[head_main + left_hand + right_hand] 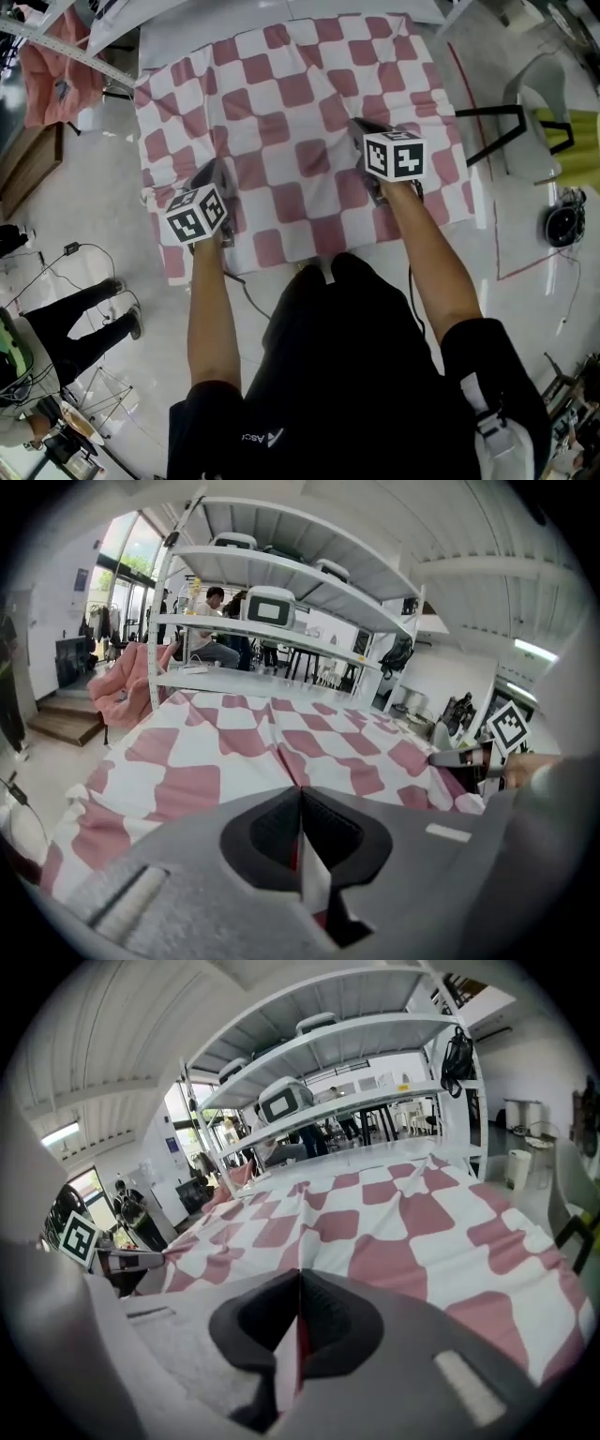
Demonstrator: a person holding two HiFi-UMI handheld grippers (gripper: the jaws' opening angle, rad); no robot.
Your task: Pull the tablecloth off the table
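A pink-and-white checked tablecloth (pixel 291 103) covers the table in front of me. My left gripper (pixel 219 169) sits over its near left part, and a pinched ridge of cloth (pixel 281 761) runs up into its closed jaws (pixel 300 794). My right gripper (pixel 362 127) is over the near right part, with a similar fold of the tablecloth (pixel 412 1222) caught between its closed pads (pixel 299 1279). Creases fan out from both grips. The table itself is hidden under the cloth.
White metal shelving (pixel 272 569) stands beyond the table's far edge. A pink cloth (pixel 56 66) lies on a chair at far left. A person (pixel 66 328) stands on the floor to my left. At right are a grey chair (pixel 544 122) and a black table frame (pixel 497 131).
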